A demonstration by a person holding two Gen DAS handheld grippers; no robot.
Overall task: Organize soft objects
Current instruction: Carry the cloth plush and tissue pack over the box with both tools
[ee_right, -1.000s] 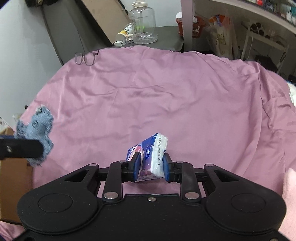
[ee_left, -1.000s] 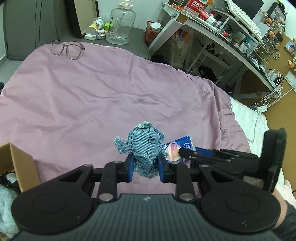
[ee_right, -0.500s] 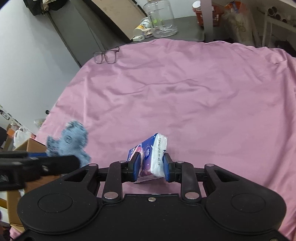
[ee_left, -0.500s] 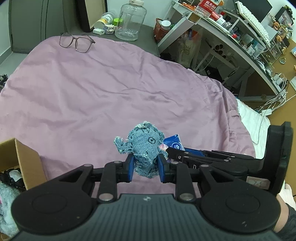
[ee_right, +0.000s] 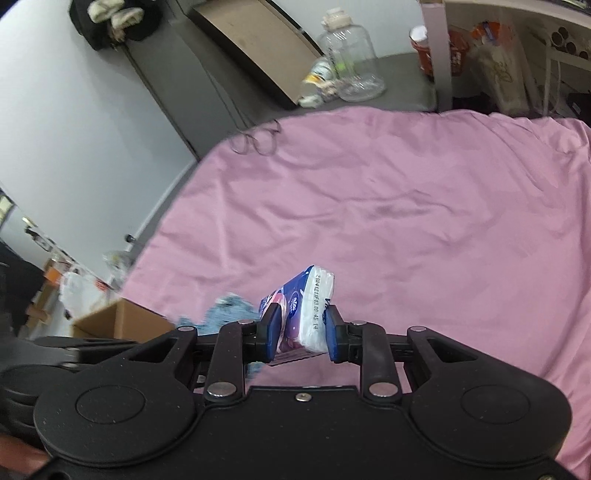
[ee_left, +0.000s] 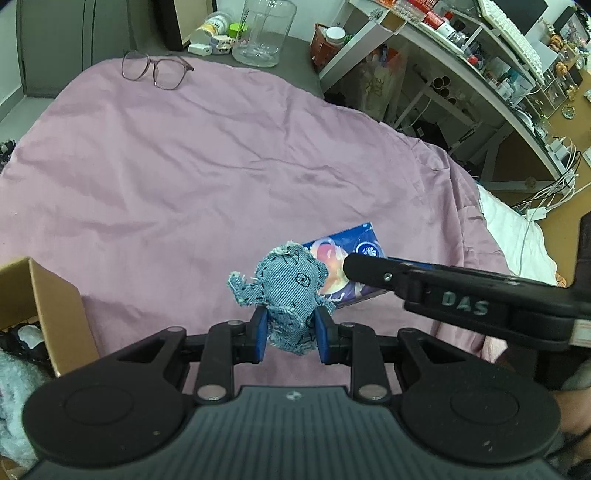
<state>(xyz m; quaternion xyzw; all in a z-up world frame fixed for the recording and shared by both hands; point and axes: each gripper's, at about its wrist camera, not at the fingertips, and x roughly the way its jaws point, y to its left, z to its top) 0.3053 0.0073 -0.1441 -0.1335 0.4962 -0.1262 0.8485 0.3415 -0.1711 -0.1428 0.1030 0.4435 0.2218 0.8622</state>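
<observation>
My left gripper [ee_left: 290, 334] is shut on a blue denim elephant toy [ee_left: 286, 286] and holds it above the pink bedspread [ee_left: 184, 177]. My right gripper [ee_right: 301, 332] is shut on a blue and white tissue pack [ee_right: 308, 306], also held above the bedspread [ee_right: 406, 221]. In the left wrist view the tissue pack [ee_left: 343, 258] shows just behind the toy, with the right gripper's finger across it. In the right wrist view the denim toy [ee_right: 229, 314] shows blurred at the lower left. An open cardboard box [ee_left: 48, 295] with soft items inside sits at the lower left.
Glasses [ee_left: 155, 70] lie at the bed's far edge. A clear jug [ee_left: 264, 33] and small bottles stand on a grey surface beyond. A cluttered white desk [ee_left: 461, 48] is at the right. The box also shows in the right wrist view [ee_right: 122, 321].
Both grippers have swung left towards the cardboard box, still holding their objects. The right gripper and tissue pack now sit closer behind the denim toy.
</observation>
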